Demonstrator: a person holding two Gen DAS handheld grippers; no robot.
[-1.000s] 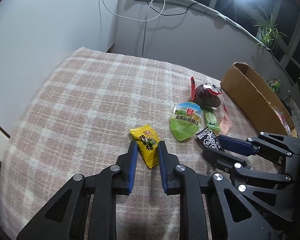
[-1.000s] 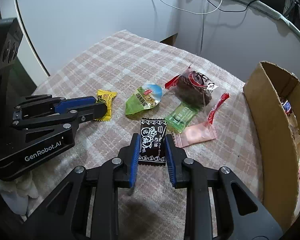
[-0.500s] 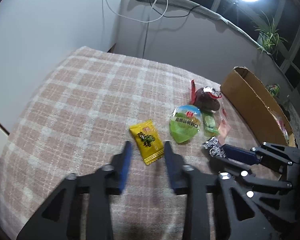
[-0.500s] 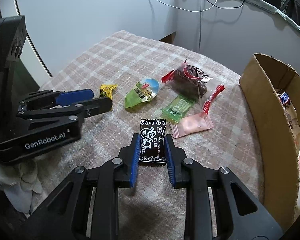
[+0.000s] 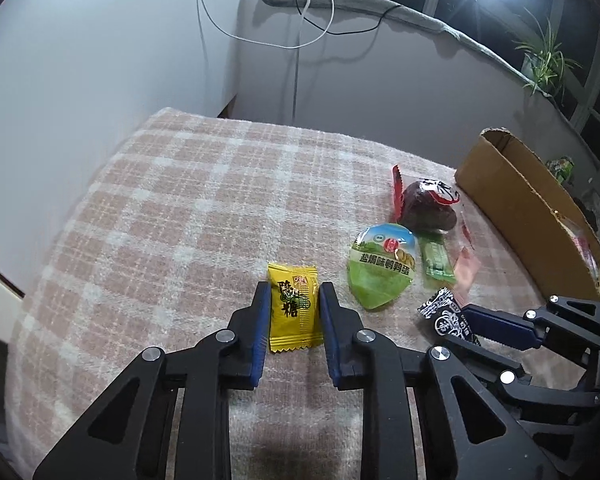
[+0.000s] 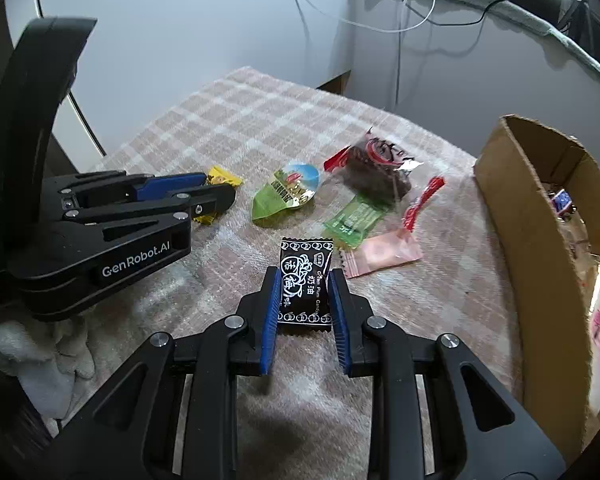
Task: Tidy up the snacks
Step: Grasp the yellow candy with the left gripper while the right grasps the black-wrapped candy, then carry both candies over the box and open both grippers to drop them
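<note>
Left wrist view shows wide free checked blanket [image 5: 172, 208] toward the left edge and far-left corner. The left gripper [image 5: 293, 312] is closed on the yellow candy [image 5: 294, 308], both blue pads pressing its sides. To the right lie the green pouch [image 5: 380, 272], the brown snack bag [image 5: 428, 204] and a small green packet [image 5: 436, 260], close together. The right gripper [image 6: 303, 292] grips the black plum candy [image 6: 305, 280] near the front edge; the pink packet [image 6: 384, 252] lies just beside it. Along the right edge stands the cardboard box [image 6: 516, 208], open on top, with snacks inside, and little room remains between it and the packets.
</note>
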